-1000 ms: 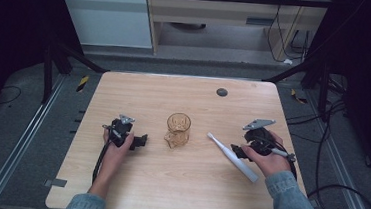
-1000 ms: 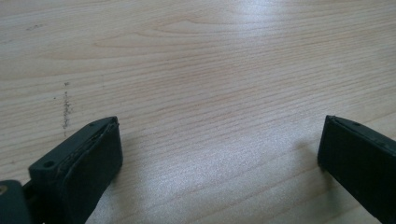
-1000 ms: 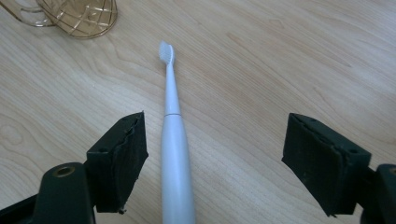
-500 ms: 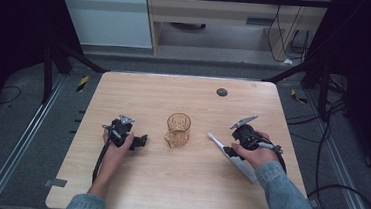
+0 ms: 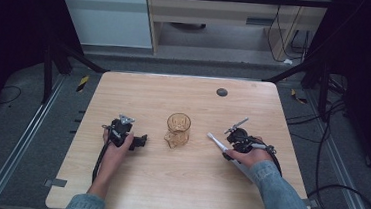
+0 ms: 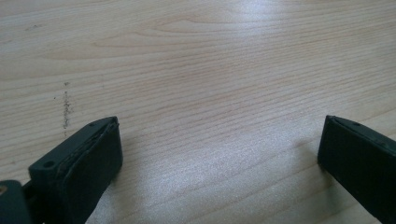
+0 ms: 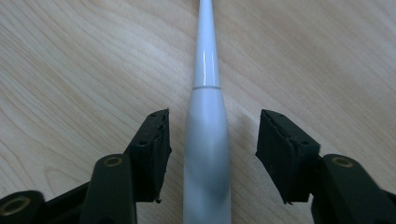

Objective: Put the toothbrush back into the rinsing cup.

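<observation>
Right gripper view shows the right gripper [image 7: 212, 140] with jaws spread astride a white toothbrush [image 7: 207, 140] at frame centre, whose rounded handle may roll aside if they close unevenly, while the left gripper [image 6: 219, 154] rests with jaws spread over bare table [image 6: 210, 56].

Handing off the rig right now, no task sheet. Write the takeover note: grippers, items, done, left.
Left gripper: open over bare table, holding nothing.
Right gripper: open, jaws either side of the white electric toothbrush, not clamped.
The toothbrush lies flat right of the amber glass cup, which stands upright mid-table.
Done: right gripper lined up.
Left, likely: close on the toothbrush and lift it.
</observation>
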